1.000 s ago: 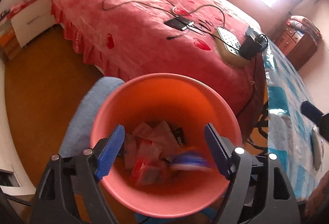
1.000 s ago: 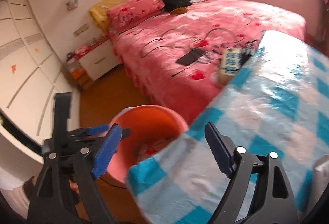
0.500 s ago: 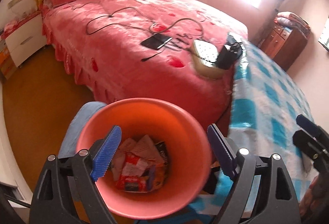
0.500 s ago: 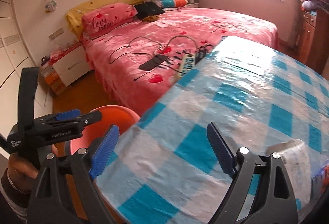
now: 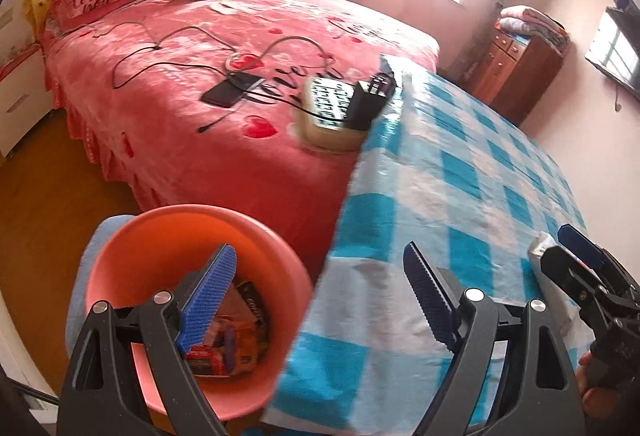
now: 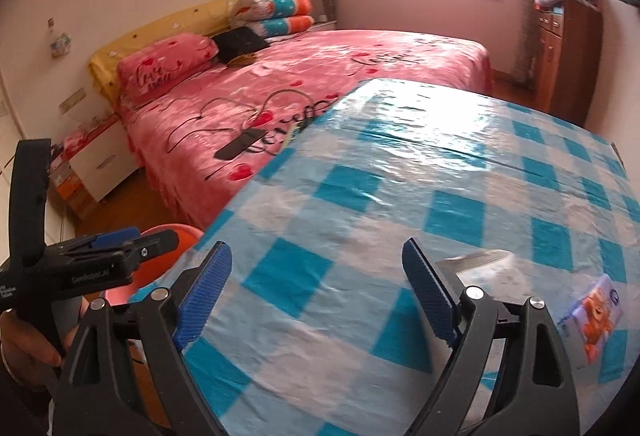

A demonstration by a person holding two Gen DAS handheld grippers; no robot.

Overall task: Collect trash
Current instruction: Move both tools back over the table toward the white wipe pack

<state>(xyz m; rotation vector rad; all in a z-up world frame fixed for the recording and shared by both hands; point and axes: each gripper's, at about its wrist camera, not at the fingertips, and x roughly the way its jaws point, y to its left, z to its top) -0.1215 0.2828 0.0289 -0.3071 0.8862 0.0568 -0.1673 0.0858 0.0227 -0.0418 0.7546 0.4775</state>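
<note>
An orange-pink bucket (image 5: 168, 236) stands on the floor beside the table and holds several snack wrappers (image 5: 236, 344). My left gripper (image 5: 316, 296) is open and empty, above the bucket's right rim and the table edge. My right gripper (image 6: 316, 292) is open and empty over the blue-checked tablecloth (image 6: 440, 176). On the table to its right lie a clear plastic wrapper (image 6: 480, 260) and a purple tissue pack (image 6: 596, 312). The bucket's rim (image 6: 176, 232) shows at left in the right wrist view, behind the left gripper (image 6: 132, 240). The right gripper (image 5: 576, 248) shows at right in the left wrist view.
A bed with a pink cover (image 5: 200, 48) stands behind the table, with a phone (image 5: 232, 88), cables and a power strip (image 5: 332, 112) on it. A wooden cabinet (image 5: 516, 64) is at the far right. A white nightstand (image 6: 96, 156) stands left of the bed.
The left gripper has lifted back and swung right from over the bucket toward the table. The right gripper has moved right over the tablecloth, bringing the wrapper and tissue pack into view.
</note>
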